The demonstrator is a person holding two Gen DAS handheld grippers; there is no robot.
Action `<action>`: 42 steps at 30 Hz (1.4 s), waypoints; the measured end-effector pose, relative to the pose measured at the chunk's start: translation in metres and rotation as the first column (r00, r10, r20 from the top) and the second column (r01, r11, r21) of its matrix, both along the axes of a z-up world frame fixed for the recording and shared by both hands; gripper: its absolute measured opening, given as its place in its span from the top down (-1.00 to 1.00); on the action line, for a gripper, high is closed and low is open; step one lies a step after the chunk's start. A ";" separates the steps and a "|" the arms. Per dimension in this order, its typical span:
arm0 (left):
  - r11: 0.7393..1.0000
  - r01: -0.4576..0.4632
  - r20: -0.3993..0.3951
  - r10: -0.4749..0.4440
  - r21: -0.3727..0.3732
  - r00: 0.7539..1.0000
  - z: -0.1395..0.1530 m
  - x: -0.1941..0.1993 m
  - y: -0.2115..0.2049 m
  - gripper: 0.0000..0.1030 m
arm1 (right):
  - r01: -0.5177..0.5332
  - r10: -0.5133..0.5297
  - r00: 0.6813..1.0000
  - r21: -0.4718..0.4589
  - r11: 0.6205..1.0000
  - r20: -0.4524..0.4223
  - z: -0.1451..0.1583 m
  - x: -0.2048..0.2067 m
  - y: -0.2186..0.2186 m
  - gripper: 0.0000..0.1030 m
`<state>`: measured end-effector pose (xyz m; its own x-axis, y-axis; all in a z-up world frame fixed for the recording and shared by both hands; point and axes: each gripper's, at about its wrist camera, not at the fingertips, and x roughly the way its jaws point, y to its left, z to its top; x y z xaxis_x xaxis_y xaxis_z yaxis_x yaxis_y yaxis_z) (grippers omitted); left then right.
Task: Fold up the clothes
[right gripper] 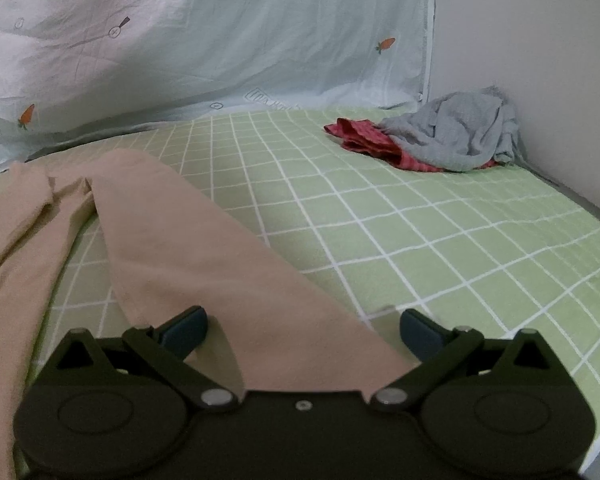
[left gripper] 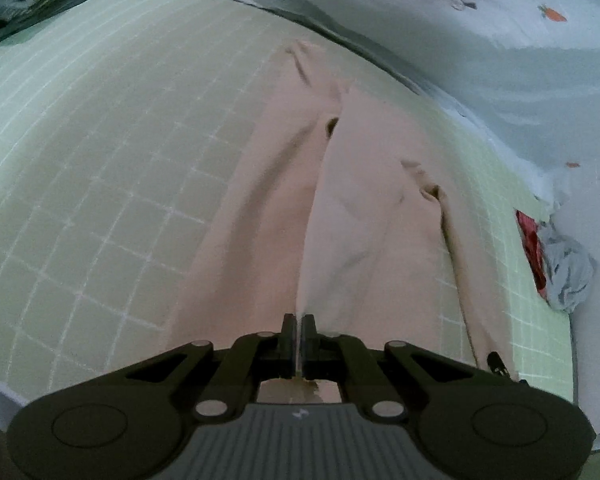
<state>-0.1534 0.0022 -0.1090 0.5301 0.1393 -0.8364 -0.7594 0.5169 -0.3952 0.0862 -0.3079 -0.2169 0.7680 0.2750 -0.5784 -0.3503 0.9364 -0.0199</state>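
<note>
A pair of beige trousers [left gripper: 364, 208] is lying spread along the green checked bed, its two legs running side by side away toward the far edge, with creases and a dark fold line along the right side. In the right wrist view one leg [right gripper: 204, 248] is stretching diagonally toward the near edge, while the other is lying rumpled at the left.

left claw [left gripper: 299, 322] clamped, right claw [right gripper: 303, 330] spread
</note>
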 end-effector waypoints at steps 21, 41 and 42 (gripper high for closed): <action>0.999 0.038 -0.226 -0.041 -0.020 0.973 -0.050 -0.003 0.016 0.66 | 0.001 -0.001 1.000 0.014 1.000 -0.013 0.000 0.001 -0.001 -1.00; 0.994 0.102 -0.240 -0.092 0.030 0.966 -0.035 0.013 -0.002 -0.27 | -0.073 0.076 0.990 0.031 0.997 -0.115 0.015 0.003 -0.002 -1.00; 0.995 0.092 -0.229 -0.081 0.039 0.970 -0.031 0.016 -0.003 -0.40 | -0.093 0.097 0.988 0.034 0.995 -0.123 0.018 0.001 -0.003 -1.00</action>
